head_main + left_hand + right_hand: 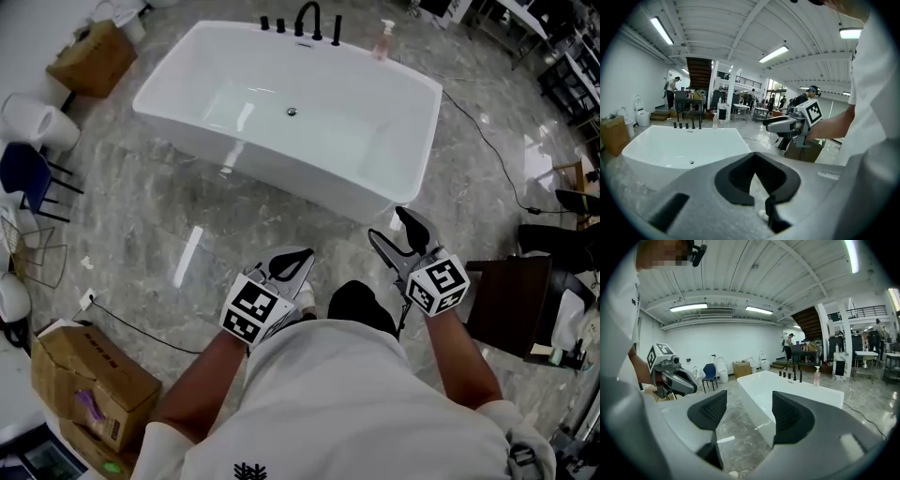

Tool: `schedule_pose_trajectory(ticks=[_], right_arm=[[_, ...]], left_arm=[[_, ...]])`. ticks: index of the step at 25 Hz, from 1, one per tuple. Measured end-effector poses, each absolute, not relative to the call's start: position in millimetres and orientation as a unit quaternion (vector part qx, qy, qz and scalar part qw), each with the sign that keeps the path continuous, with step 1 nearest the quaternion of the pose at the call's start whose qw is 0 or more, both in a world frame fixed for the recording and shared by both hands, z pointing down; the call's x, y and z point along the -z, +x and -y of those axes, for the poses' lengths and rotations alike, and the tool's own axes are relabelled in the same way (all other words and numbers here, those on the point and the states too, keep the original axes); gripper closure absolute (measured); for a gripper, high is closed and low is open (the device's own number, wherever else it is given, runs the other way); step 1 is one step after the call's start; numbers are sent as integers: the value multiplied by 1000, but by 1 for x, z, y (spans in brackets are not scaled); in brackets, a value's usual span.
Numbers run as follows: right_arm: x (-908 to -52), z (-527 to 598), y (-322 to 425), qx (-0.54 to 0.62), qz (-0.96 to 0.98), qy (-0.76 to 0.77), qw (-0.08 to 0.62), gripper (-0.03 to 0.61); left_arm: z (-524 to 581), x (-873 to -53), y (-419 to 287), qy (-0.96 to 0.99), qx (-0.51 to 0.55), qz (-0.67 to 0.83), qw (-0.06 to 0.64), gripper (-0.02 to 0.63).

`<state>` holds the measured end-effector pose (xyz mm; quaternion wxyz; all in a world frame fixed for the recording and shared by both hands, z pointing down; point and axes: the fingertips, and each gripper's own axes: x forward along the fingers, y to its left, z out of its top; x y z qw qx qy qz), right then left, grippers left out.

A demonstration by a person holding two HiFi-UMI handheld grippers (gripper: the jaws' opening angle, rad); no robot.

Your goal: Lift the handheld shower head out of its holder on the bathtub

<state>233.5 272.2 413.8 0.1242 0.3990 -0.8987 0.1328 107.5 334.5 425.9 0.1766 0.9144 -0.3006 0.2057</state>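
Note:
The white bathtub (412, 141) stands on the marble floor ahead of me. On its far rim is a black tap set (308, 21), and the slim upright piece (336, 30) to its right looks like the handheld shower head in its holder. The same fittings (689, 124) (794, 376) look small and far off in both gripper views. My left gripper (302, 255) (753, 157) is shut with its tips together and nothing between them. My right gripper (394, 230) (749, 404) is open and empty. Both are short of the tub's near wall.
A pink soap bottle (384, 39) stands on the far rim. Cardboard boxes (94, 56) (84, 380), a blue chair (23, 173) and toilets line the left side. A brown cabinet (511, 300) is at the right. A cable (487, 141) crosses the floor.

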Motion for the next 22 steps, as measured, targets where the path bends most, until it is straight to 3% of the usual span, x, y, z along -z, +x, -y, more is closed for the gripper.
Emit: schedule_pose_trajectory(ticks=[22], right_arm=[[-434,-36,219,-131,937,301,121,267]], left_arm=[[-130,-417,100,869,-201,410,192,607]])
